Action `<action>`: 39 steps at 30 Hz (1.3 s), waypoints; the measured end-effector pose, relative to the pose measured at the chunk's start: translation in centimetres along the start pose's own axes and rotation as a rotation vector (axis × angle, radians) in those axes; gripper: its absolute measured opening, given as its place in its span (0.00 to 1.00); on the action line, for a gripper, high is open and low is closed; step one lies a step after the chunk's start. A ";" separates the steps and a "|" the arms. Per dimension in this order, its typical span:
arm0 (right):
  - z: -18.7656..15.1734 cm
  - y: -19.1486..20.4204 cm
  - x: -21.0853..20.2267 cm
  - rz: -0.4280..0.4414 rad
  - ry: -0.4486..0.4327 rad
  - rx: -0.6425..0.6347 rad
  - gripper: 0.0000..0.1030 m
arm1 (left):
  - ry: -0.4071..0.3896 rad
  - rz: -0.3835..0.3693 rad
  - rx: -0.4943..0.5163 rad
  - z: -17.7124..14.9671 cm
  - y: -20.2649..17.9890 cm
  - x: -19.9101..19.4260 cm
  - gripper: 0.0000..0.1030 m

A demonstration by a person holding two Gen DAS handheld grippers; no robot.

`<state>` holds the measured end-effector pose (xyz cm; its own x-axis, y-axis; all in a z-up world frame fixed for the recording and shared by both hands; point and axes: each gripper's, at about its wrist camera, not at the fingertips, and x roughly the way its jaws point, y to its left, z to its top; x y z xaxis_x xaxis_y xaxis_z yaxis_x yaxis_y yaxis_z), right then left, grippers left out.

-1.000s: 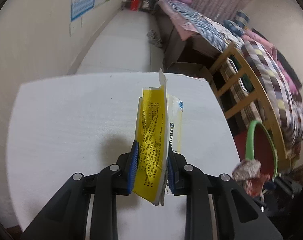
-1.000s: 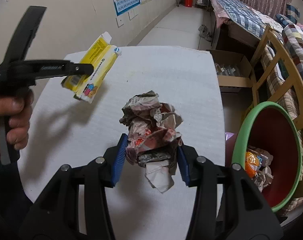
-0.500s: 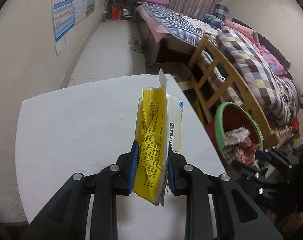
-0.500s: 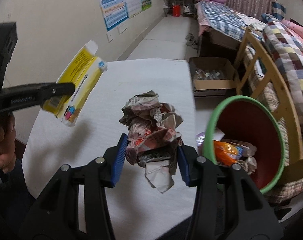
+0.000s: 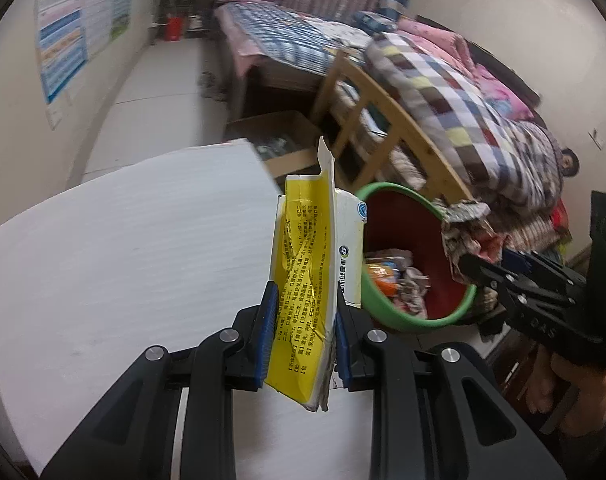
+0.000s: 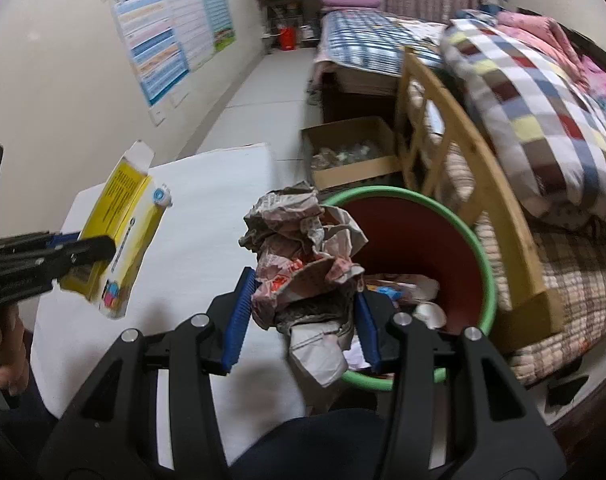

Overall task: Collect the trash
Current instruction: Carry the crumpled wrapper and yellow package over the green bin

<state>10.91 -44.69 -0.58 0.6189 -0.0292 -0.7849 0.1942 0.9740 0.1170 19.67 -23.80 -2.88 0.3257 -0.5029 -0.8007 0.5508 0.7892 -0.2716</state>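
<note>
My left gripper (image 5: 303, 332) is shut on a flattened yellow and white carton (image 5: 311, 264), held upright above the right edge of the white table (image 5: 123, 248). The same carton (image 6: 119, 224) shows at the left of the right wrist view. My right gripper (image 6: 301, 316) is shut on a crumpled paper wad (image 6: 303, 248), which hangs over the rim of the green-rimmed red bin (image 6: 415, 236). In the left wrist view that wad (image 5: 467, 232) sits above the far side of the bin (image 5: 407, 216), which holds several wrappers.
A wooden bed frame (image 6: 455, 136) with a checked quilt (image 6: 535, 92) stands right behind the bin. An open cardboard box (image 6: 351, 152) lies on the floor beyond the table. A poster (image 6: 171, 40) hangs on the left wall. A person's hand (image 5: 559, 384) grips the right tool.
Both grippers have swung right and risen a little, carrying the carton and the wad from over the table towards the bin. Both grips are unchanged.
</note>
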 end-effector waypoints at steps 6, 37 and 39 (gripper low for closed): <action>-0.2 -4.1 0.3 -0.040 0.000 0.055 0.44 | 0.023 -0.051 0.051 0.9 -4.5 2.2 0.22; -0.9 -11.6 6.0 -0.081 0.101 0.100 0.44 | 0.152 -0.073 0.127 3.2 -12.0 11.8 0.22; -1.0 -11.8 6.3 -0.079 0.107 0.098 0.44 | 0.155 -0.069 0.128 3.2 -12.3 12.2 0.22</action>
<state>11.73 -56.11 -7.54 0.5148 -0.0756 -0.8540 0.3154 0.9430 0.1067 19.37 -40.83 -7.61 0.1675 -0.4860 -0.8578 0.6642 0.6986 -0.2661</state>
